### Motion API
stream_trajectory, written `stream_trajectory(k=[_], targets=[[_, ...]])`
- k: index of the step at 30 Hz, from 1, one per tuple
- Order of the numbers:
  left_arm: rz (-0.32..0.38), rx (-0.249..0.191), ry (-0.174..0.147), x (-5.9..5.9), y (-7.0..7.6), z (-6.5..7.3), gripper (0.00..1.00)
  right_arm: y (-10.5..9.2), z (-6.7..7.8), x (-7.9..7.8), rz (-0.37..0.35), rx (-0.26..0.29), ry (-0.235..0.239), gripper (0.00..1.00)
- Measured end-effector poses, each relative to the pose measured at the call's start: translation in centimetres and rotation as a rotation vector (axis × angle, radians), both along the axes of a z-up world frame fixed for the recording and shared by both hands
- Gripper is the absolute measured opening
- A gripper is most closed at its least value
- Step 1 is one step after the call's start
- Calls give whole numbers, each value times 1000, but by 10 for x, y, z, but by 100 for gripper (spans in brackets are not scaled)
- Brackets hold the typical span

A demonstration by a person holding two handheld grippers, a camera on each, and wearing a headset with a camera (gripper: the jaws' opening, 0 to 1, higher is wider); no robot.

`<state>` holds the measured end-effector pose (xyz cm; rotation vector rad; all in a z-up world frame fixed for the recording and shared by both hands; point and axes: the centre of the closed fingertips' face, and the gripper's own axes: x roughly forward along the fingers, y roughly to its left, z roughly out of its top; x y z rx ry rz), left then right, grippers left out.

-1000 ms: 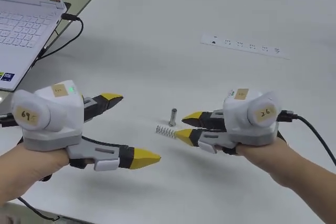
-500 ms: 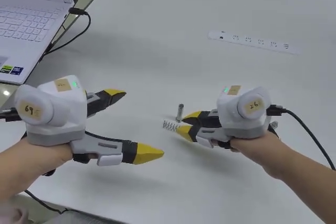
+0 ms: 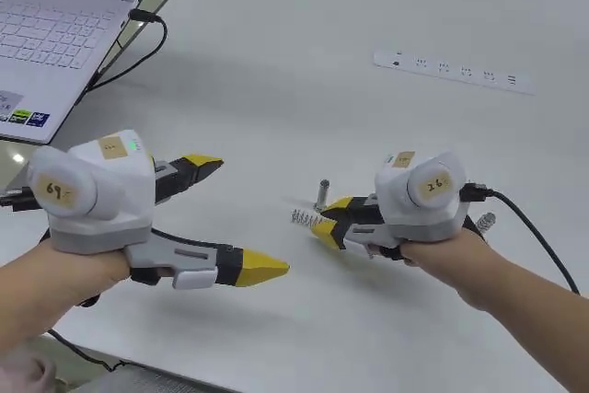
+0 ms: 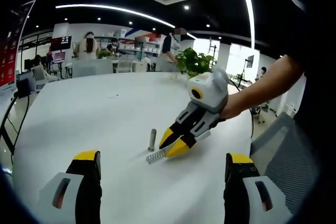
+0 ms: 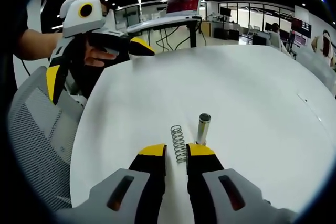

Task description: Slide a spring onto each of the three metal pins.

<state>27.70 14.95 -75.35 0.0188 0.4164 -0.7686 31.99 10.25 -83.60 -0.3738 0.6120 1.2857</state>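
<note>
A short metal pin (image 3: 323,193) stands upright on the white table (image 3: 304,98). A small spring (image 3: 302,219) lies just left of it, pointing away from my right gripper (image 3: 328,216). In the right gripper view the yellow-tipped right gripper (image 5: 177,153) is shut on the near end of the spring (image 5: 178,141), with the pin (image 5: 202,128) right beside the tips. My left gripper (image 3: 235,216) hovers wide open to the left with nothing between its jaws. In the left gripper view the pin (image 4: 153,139) and the spring (image 4: 156,155) lie ahead between that gripper's tips.
A second spring (image 3: 485,222) lies on the table behind the right hand. A white power strip (image 3: 456,71) sits at the back right. An open laptop (image 3: 55,6) with a black cable (image 3: 138,48) occupies the far left.
The right gripper's jaws have narrowed from partly open onto the spring's end beside the pin. The left gripper has stayed open and about where it was.
</note>
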Motion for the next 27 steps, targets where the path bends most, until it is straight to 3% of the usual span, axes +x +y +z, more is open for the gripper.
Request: stream_trajectory(k=[18, 27], targets=[[0, 4, 8, -1, 1, -2, 96, -2, -16, 0, 15, -59, -27, 9], [-11, 2, 12, -1, -4, -2, 95, -3, -19, 0, 31, -40, -58, 8]])
